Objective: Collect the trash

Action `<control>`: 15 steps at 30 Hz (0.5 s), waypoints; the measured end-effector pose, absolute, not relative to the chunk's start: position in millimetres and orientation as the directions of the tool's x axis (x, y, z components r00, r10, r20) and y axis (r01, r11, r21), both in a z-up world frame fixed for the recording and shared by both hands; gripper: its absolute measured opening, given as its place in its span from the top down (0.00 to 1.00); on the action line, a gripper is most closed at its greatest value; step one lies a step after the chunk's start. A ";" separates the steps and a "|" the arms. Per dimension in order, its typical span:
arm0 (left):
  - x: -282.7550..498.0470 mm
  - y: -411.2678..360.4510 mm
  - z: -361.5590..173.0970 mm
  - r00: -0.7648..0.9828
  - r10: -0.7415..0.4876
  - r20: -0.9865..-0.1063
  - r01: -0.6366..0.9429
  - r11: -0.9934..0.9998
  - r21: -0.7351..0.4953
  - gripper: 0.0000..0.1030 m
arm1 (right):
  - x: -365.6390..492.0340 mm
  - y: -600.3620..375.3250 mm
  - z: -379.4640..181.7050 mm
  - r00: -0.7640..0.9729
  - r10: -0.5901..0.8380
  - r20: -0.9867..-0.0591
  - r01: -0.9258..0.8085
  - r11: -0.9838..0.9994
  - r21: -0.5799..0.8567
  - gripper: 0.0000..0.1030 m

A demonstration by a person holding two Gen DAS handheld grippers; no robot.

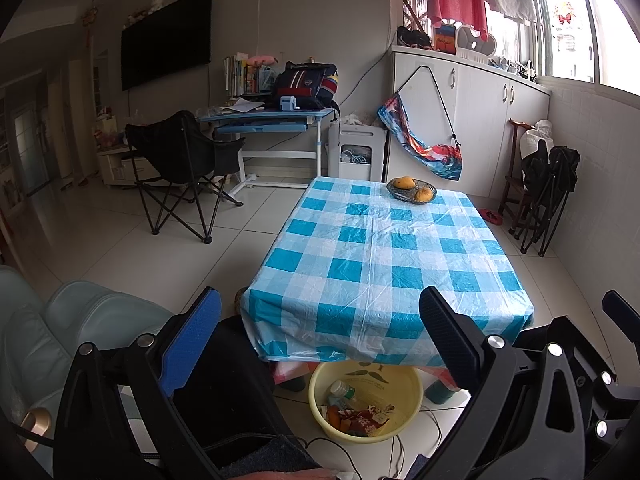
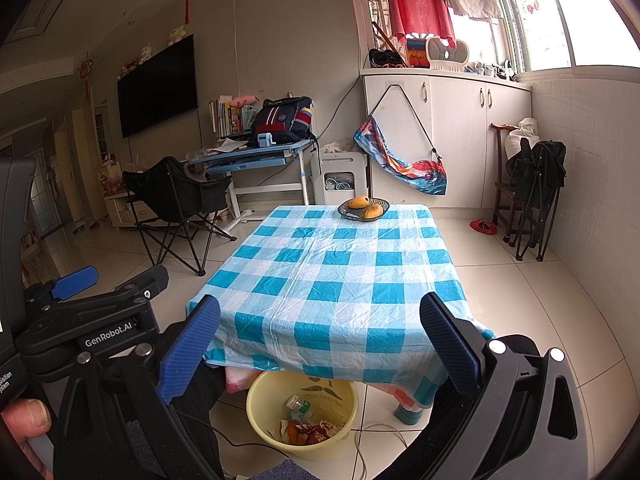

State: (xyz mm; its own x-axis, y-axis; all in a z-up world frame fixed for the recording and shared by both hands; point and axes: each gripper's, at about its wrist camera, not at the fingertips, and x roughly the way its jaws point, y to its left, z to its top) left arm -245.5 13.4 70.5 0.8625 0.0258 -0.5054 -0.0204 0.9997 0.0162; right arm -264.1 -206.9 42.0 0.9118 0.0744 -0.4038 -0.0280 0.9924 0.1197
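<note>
A yellow basin (image 1: 412, 394) stands on the floor under the near edge of the table; it also shows in the right wrist view (image 2: 260, 400). It holds trash: a clear plastic bottle (image 1: 343, 392) (image 2: 298, 403) and crumpled red and orange wrappers (image 1: 362, 420) (image 2: 308, 434). My left gripper (image 1: 320, 344) is open and empty, held above the basin near the table's front edge. My right gripper (image 2: 320, 344) is open and empty too, beside it. The table (image 1: 384, 256) (image 2: 336, 280) has a blue and white checked plastic cloth.
A dark glass bowl with two mangoes (image 1: 412, 190) (image 2: 363, 208) sits at the table's far end. A black folding chair (image 1: 184, 168) stands left of the table. A desk (image 1: 272, 120), white cabinets (image 1: 480, 120) and folded chairs (image 1: 544, 192) line the walls. Cables lie on the floor (image 2: 372, 440).
</note>
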 end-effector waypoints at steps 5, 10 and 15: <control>-246.5 13.3 68.2 0.863 0.030 -0.504 -0.022 1.000 0.022 0.07 | -263.9 -207.2 42.1 0.912 0.075 -0.404 -0.028 0.992 0.120 0.07; -256.9 13.5 59.2 0.880 -0.008 -0.474 0.013 1.000 0.008 0.07 | -263.8 -207.4 42.6 0.910 0.076 -0.407 -0.027 0.992 0.124 0.07; -267.1 6.5 61.7 0.903 0.006 -0.430 0.017 0.999 0.049 0.07 | -264.9 -206.7 43.8 0.911 0.076 -0.406 -0.027 0.992 0.123 0.07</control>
